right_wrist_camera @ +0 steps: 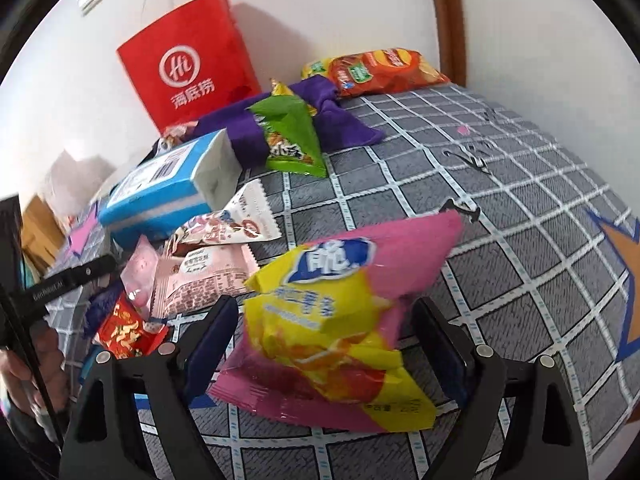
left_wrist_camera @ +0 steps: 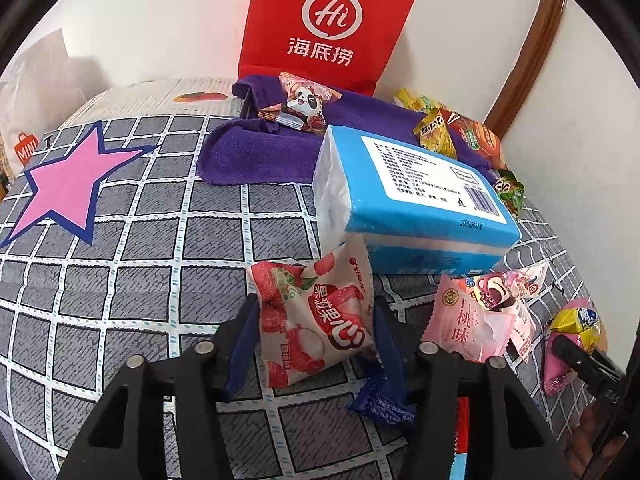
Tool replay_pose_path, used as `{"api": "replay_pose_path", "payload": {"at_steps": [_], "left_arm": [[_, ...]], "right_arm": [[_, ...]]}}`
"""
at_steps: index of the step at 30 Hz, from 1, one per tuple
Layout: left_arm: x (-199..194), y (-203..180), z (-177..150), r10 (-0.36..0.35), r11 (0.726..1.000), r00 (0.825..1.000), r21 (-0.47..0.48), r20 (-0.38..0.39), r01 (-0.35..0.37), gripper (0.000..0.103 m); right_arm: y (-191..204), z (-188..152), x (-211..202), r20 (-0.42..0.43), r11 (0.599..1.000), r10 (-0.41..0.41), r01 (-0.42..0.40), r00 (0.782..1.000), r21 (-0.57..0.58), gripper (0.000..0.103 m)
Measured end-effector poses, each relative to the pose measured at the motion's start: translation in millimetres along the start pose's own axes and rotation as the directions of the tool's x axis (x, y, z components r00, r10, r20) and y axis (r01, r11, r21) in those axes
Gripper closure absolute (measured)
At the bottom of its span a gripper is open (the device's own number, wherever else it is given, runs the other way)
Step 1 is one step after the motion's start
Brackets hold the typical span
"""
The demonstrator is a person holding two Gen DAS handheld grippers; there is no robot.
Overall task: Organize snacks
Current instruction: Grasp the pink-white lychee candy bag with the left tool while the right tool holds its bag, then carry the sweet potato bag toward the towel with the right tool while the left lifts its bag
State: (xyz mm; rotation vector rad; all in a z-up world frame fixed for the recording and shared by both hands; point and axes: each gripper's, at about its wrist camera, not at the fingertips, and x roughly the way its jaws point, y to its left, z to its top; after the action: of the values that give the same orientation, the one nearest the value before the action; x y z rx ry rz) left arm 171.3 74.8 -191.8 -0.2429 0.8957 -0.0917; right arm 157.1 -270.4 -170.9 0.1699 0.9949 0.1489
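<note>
My left gripper (left_wrist_camera: pixel 314 324) is shut on a white and red lychee snack packet (left_wrist_camera: pixel 316 316), held upright above the checked cloth (left_wrist_camera: pixel 140 280). A dark blue wrapper (left_wrist_camera: pixel 374 400) lies just under it. My right gripper (right_wrist_camera: pixel 324 332) has its jaws spread wide on either side of a pink and yellow snack bag (right_wrist_camera: pixel 344 320); whether the pads (right_wrist_camera: pixel 212 340) touch the bag is unclear. Pink peach packets (left_wrist_camera: pixel 480 316) lie between the two grippers and also show in the right wrist view (right_wrist_camera: pixel 208 276). A blue tissue pack (left_wrist_camera: pixel 408 196) lies behind them.
A red paper bag (left_wrist_camera: pixel 324 24) stands against the wall behind a purple towel (left_wrist_camera: pixel 260 152) with a panda packet (left_wrist_camera: pixel 300 108). A green snack bag (right_wrist_camera: pixel 292 136) and orange chip bag (right_wrist_camera: pixel 380 70) lie by the towel. A pink star (left_wrist_camera: pixel 68 184) marks the cloth's left, an orange star (right_wrist_camera: pixel 624 280) the right.
</note>
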Motion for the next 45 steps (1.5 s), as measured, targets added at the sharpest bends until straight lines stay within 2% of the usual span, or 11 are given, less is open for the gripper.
{"api": "replay_pose_path", "payload": {"at_steps": [2,7,14,19,22,34,40,45], "left_arm": [[-0.3,0.4,0.0,-0.002,1.000,1.000,-0.004,0.001,0.002,0.054],[-0.9,-0.5,0.3,-0.001,1.000,1.000,-0.007,0.002,0.001,0.055],[-3.0,0.0,0.9,-0.007,1.000,1.000,-0.008,0.010,0.008,0.056],[-12.9,3.7,3.5,-0.002,1.000,0.998,-0.022,0.063,0.004,0.061],[-11.7,3.8,3.8,-0.010,1.000,0.999,-0.021,0.051,0.011,0.062],[-20.0,10.4,5.4,-0.039,0.998,0.995,-0.052,0.089,0.043,0.064],[-25.7,8.1,5.7,0.017,0.999,0.992,-0.036,0.128,-0.013,0.064],[-30.1,10.6,6.3,0.034,0.999,0.988,-0.045,0.148,-0.027,0.064]], "right_arm": [[1.0,-0.7,0.3,0.011,1.000,-0.027,0.027,1.000,-0.012,0.034],[8.8,-6.0,-1.3,0.028,0.996,-0.066,0.068,0.997,-0.055,0.040],[9.8,-7.4,-9.6,0.019,0.999,-0.029,0.030,0.999,-0.033,0.041],[16.6,-2.5,-21.3,0.032,0.998,-0.015,0.017,0.999,-0.063,0.041],[19.2,3.8,-29.3,0.041,0.997,0.019,-0.016,0.999,-0.073,0.041],[46.2,28.5,-36.0,0.086,0.988,0.027,-0.013,0.996,-0.151,0.041],[55.8,44.7,-38.2,0.096,0.986,0.047,-0.031,0.994,-0.164,0.041],[65.7,69.8,-42.8,0.115,0.984,0.064,-0.044,0.991,-0.175,0.041]]}}
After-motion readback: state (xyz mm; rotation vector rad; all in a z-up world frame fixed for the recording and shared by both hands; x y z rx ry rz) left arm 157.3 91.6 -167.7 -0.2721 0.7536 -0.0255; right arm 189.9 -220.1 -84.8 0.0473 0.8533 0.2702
